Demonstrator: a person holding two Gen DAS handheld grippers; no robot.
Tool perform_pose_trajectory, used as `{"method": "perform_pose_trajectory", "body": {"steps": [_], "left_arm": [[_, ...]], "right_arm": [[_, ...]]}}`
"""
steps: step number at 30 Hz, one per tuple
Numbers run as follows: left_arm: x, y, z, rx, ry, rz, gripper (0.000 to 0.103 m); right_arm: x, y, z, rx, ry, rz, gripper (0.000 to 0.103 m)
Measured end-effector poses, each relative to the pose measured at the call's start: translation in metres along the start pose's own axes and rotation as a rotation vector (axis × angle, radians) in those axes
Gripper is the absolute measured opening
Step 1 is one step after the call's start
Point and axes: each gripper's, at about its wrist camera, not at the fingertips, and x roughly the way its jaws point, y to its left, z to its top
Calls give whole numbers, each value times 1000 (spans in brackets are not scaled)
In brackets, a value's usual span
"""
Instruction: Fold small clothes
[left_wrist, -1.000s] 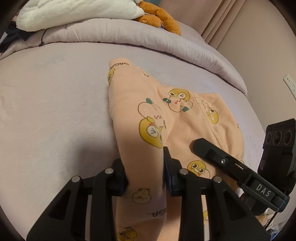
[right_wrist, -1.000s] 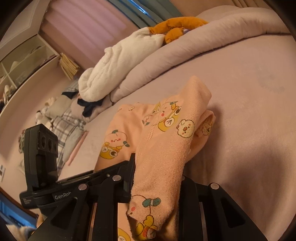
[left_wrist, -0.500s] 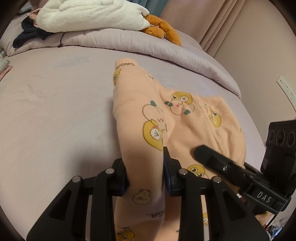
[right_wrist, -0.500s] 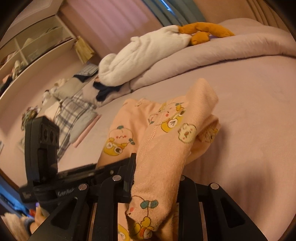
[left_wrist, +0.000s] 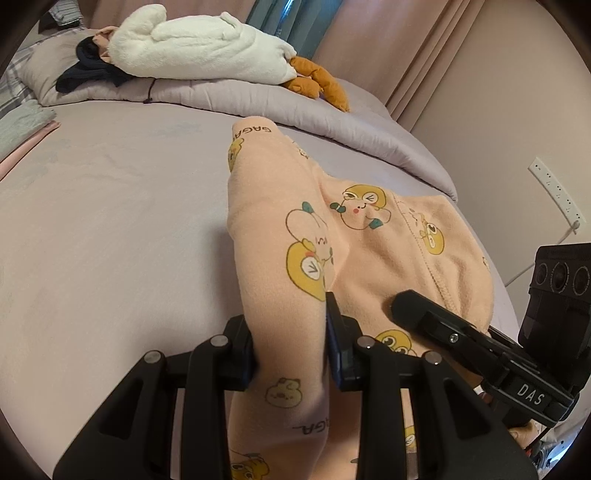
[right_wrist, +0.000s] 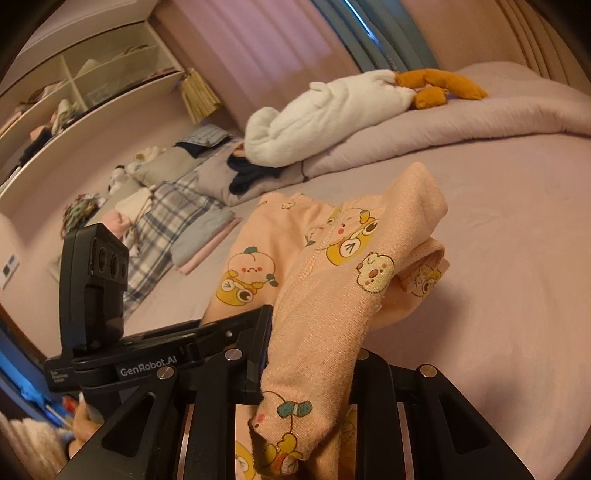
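My left tongs (left_wrist: 290, 354) are clamping a fold of the peach garment (left_wrist: 369, 258), and the cloth is hiding the inner faces of both fingers. My right tongs (right_wrist: 310, 365) are pinching another fold of the same garment (right_wrist: 325, 295); its right finger is lying wholly under the draping fabric, so I am seeing only the left one. The garment is soft, fuzzy knit, printed with yellow cartoon animals and small lettering, with a stitched seam running down the front. Its lower end is running out of the frame below both tongs. The rest is lying on the smooth lilac bedsheet (left_wrist: 110, 221), bunched into a raised ridge. Farther off, a puffy quilt (right_wrist: 480, 118) is lying rolled along the bed, carrying a white plush toy (left_wrist: 192, 48) and an orange one (left_wrist: 317, 81).
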Motion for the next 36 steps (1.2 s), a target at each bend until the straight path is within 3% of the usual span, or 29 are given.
{"method": "perform_pose_trajectory", "body": {"steps": [16,36], "left_arm": [[-75,22,-57,-44,-34,21,30],[-117,38,-81,-69,-79,28,30]], "right_arm": [[-13,69,-40,-68,41,16,25],[-18,115,-56,-154,43,33,25]]}}
